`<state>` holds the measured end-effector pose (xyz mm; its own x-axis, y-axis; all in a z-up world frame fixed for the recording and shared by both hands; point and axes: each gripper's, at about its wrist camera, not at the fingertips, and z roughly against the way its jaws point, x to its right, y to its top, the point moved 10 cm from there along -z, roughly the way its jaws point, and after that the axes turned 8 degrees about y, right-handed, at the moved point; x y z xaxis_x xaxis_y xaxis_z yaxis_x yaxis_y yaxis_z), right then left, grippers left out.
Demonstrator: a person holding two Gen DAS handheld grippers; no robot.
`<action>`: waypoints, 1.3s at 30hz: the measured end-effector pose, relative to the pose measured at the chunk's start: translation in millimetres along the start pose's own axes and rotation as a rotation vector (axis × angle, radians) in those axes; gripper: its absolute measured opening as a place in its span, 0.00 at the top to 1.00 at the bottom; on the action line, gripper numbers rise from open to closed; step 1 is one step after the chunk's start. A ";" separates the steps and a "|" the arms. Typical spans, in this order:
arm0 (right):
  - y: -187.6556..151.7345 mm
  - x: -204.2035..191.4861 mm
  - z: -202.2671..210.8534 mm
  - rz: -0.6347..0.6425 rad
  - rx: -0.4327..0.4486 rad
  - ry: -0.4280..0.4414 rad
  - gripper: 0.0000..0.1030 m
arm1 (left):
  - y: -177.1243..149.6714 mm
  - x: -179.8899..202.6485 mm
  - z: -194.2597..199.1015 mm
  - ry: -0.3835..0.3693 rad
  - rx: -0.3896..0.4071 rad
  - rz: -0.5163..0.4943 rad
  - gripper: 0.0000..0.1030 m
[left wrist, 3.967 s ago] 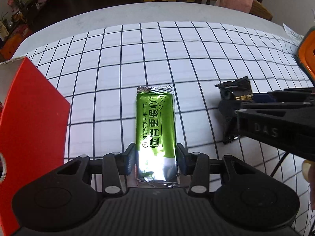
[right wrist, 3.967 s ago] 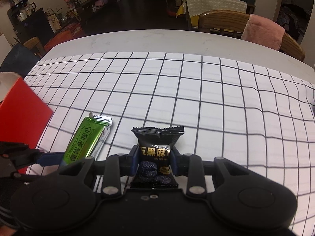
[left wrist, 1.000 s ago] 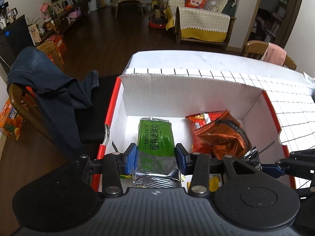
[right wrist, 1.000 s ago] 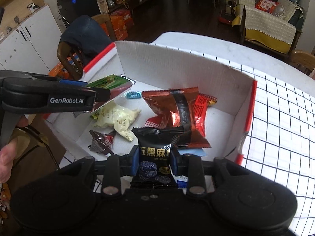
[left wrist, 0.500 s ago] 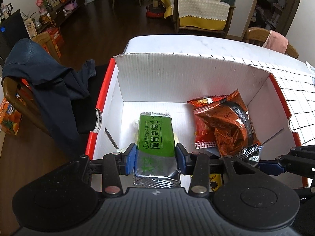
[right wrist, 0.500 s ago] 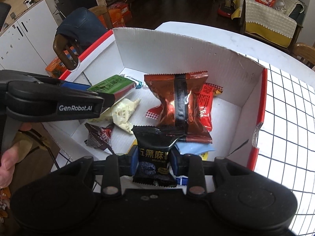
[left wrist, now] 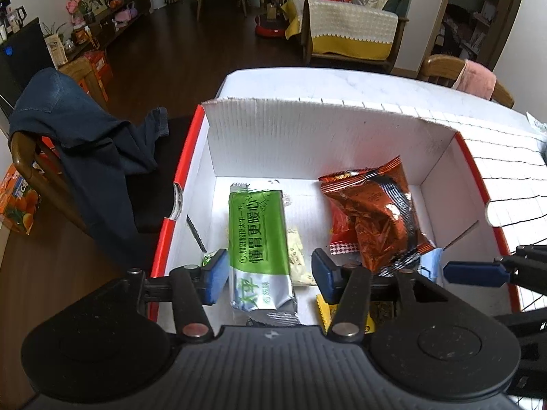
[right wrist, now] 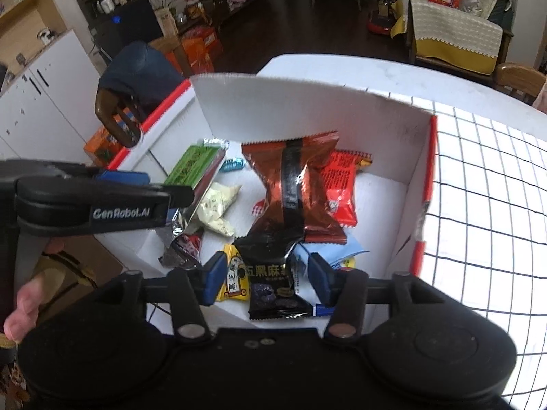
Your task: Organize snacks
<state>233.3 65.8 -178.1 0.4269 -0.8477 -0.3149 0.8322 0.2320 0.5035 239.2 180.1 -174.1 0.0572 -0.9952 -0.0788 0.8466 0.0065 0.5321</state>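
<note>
Over the red-and-white box (left wrist: 454,157), both grippers' jaws are opening, the left gripper (left wrist: 270,273) freeing a light, slippery green foil pack (left wrist: 258,235) and the right gripper (right wrist: 268,273) a soft black sesame packet (right wrist: 273,283), each probably best pinched across its flat sides.

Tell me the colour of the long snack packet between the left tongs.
Green with a silver end, the packet shows best in the left wrist view.

Your left gripper (left wrist: 270,275) tilts steeply down with its jaws opening — the pads stand clear of what lies between them. Your right gripper (right wrist: 268,278) is angled alike, jaws opening too, and your left hand (right wrist: 25,302) shows behind.
</note>
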 end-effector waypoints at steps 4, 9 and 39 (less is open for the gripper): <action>3.4 1.6 17.8 -0.019 0.049 0.009 0.41 | 2.1 -0.3 18.5 0.001 0.045 0.007 0.41; 5.4 1.9 37.1 -0.031 0.104 0.016 0.28 | 5.0 -1.5 46.2 0.013 0.118 0.020 0.29; -6.0 -19.5 106.9 -0.022 0.372 0.009 0.00 | -18.8 2.7 125.9 -0.046 0.257 0.046 0.01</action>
<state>182.1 29.9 -89.0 0.4147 -0.8458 -0.3356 0.6568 0.0229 0.7537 156.9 165.0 -78.1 0.0634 -0.9979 -0.0147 0.6814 0.0325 0.7312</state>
